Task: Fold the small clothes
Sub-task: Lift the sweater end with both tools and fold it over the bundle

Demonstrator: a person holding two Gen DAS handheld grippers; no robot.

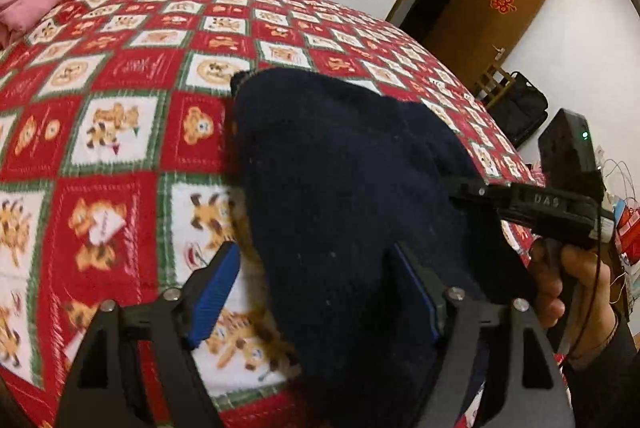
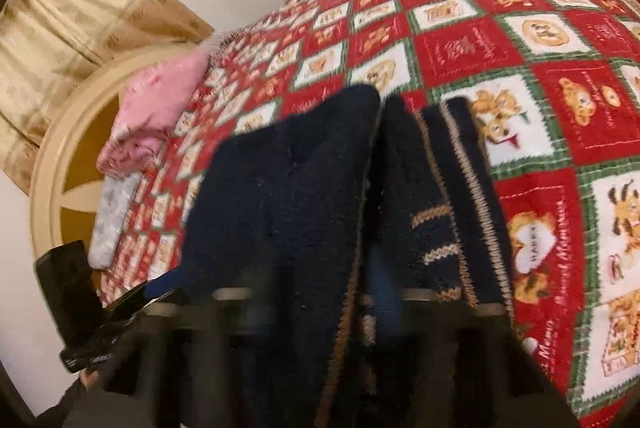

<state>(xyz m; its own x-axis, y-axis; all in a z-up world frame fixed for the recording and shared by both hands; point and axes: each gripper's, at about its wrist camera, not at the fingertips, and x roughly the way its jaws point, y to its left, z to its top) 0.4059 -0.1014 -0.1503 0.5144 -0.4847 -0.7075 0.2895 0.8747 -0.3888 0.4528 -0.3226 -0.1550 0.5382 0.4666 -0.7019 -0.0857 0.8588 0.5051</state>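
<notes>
A dark navy knit garment point(image 1: 340, 188) with tan stitched edges point(image 2: 464, 188) hangs bunched over the red and white bear-print blanket point(image 1: 120, 80). My left gripper point(image 1: 312, 252) is open with its blue pads wide apart. The cloth sags between them and drapes over the right finger, while the left pad point(image 1: 216, 292) is bare. At the garment's right edge my right gripper point(image 1: 460, 190) is shut on the knit, with a hand behind it. In the blurred right wrist view the folds cover my right gripper point(image 2: 372, 288) and hide its fingers.
A pink pillow point(image 2: 156, 108) and a cream headboard point(image 2: 56, 168) sit at the bed's head, with a beige curtain point(image 2: 80, 8) behind. Past the bed's far side are a brown door point(image 1: 488, 12), a black bag point(image 1: 520, 104) and loose cables point(image 1: 624, 188).
</notes>
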